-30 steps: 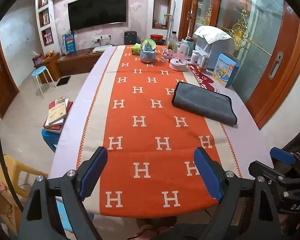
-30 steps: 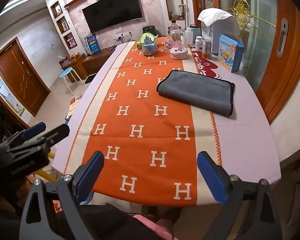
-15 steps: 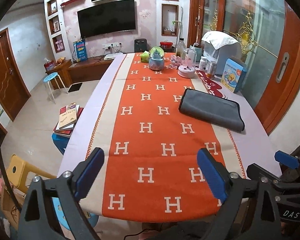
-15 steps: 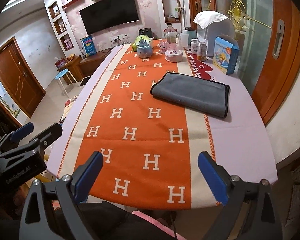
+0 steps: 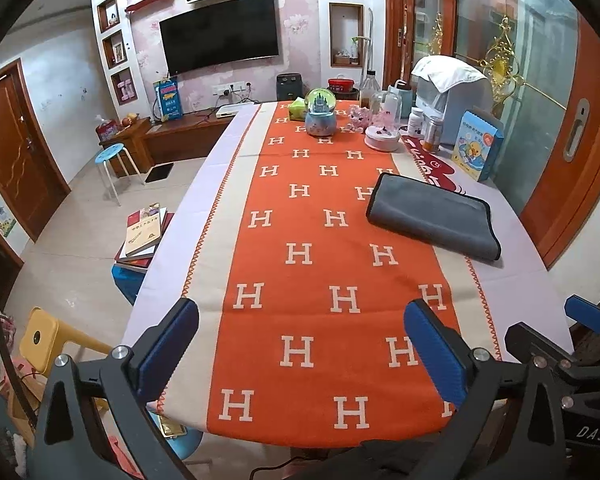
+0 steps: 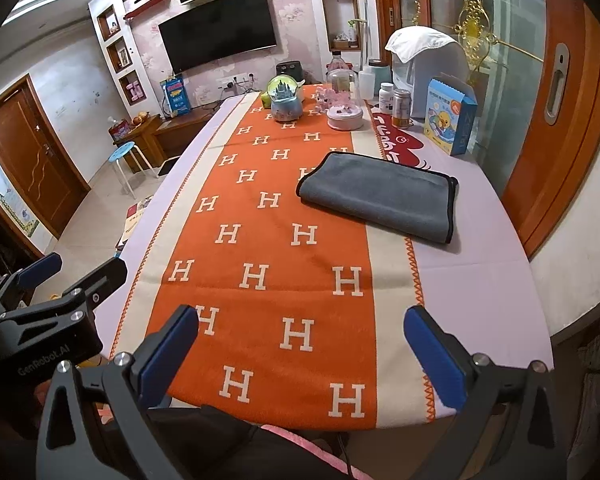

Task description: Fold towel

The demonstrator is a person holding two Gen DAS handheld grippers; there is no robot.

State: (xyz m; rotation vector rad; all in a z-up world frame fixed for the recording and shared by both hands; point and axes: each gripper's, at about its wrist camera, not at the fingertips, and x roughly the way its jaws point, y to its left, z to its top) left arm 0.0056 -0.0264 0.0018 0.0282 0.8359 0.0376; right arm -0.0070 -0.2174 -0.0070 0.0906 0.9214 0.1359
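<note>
The gray towel (image 6: 376, 196) lies folded into a neat long rectangle with a dark edge trim, so the folding looks finished or close to it; at most one more fold to make it smaller might remain. It rests flat on the right side of the desk (image 6: 476, 276), partly on the orange runner (image 6: 268, 240) with white H letters and partly on the pale cloth beside it, well apart from both tools. Its layers sit squarely, one rounded fold facing left. The left hand-held gripper (image 5: 300, 344) hangs over the near desk edge with its jaws spread wide, holding nothing. The right hand-held gripper (image 6: 302, 346) does the same, wide and empty.
</note>
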